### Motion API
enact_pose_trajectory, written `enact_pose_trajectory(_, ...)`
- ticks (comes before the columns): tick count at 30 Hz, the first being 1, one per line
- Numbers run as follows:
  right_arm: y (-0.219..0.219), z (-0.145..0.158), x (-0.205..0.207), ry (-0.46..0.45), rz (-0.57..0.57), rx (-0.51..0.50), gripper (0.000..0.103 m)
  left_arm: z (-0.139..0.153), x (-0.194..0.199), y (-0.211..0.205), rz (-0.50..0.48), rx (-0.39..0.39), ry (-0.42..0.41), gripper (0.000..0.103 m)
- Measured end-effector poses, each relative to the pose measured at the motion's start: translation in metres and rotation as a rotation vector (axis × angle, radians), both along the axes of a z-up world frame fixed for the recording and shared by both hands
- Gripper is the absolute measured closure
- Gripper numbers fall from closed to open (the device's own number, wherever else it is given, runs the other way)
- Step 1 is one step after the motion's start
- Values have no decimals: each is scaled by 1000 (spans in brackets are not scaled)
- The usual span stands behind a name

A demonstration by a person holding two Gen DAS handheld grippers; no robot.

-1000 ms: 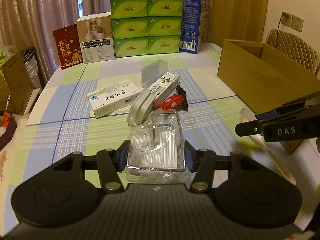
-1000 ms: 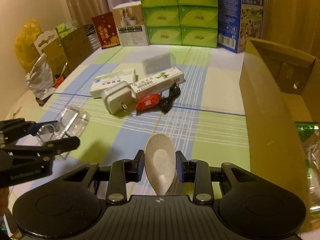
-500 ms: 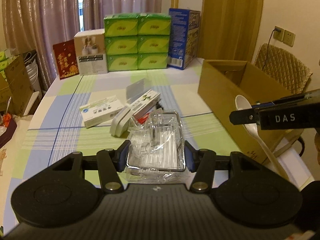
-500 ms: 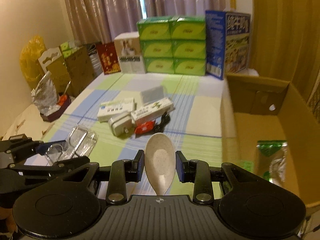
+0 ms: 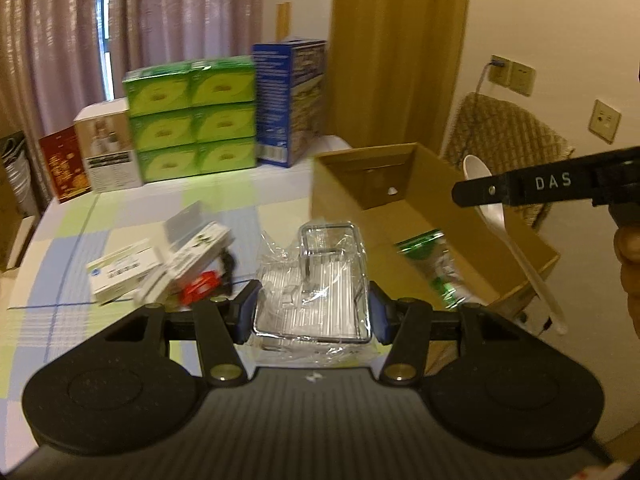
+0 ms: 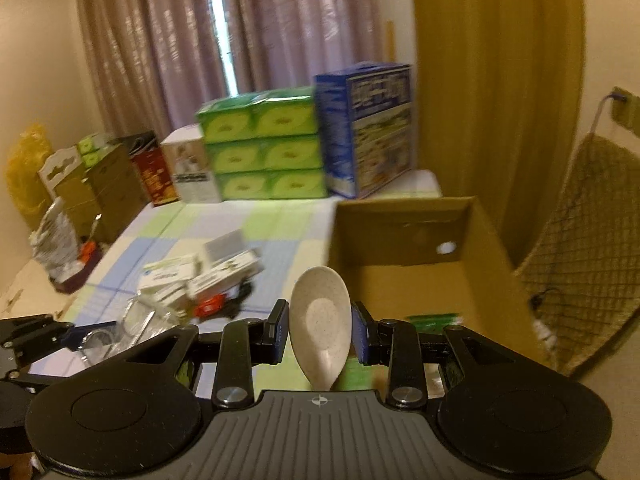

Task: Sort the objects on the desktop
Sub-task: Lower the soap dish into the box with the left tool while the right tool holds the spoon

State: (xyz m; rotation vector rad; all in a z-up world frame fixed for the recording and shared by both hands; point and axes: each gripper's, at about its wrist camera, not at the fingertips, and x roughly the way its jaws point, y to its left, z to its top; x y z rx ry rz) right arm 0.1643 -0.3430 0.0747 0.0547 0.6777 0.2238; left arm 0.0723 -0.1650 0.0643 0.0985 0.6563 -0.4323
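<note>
The worktop (image 5: 120, 208) spreads wide under a checked cloth of green, blue and white, and at its far edge stands a wall of green boxes (image 5: 192, 120) with a tall blue carton (image 5: 288, 100) on their right. On the right side of the worktop sits the open cardboard box (image 5: 400, 184), brown, with a green packet (image 5: 434, 264) lying on its floor. Left of the box, a loose cluster waits in mid-worktop: white medicine boxes (image 5: 124, 272), a small red item (image 5: 200, 288) and a black cable (image 5: 228, 264), all a little blurred.

Now the left gripper (image 5: 312, 312): its jaws pinch a clear plastic case (image 5: 316, 284) in crinkled wrap, gripping it on both sides, held above the worktop just left of the cardboard box's near wall.

And the right gripper (image 6: 320, 332): its jaws stand close on either side of a pale speckled spoon (image 6: 320, 316), bowl pointing forward, handle running back beneath the body. From the left wrist view the spoon hangs above the box's right wall, bowl up and handle slanting down to the near right. A hand (image 5: 630, 264) shows at the right edge.
</note>
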Motion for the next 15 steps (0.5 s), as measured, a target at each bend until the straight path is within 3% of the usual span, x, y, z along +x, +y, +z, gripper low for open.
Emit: enact_pose_trajectory(15, -82, -5, 19, 30, -63, -18, 73, -5, 22, -89, -89, -17, 55, 54)
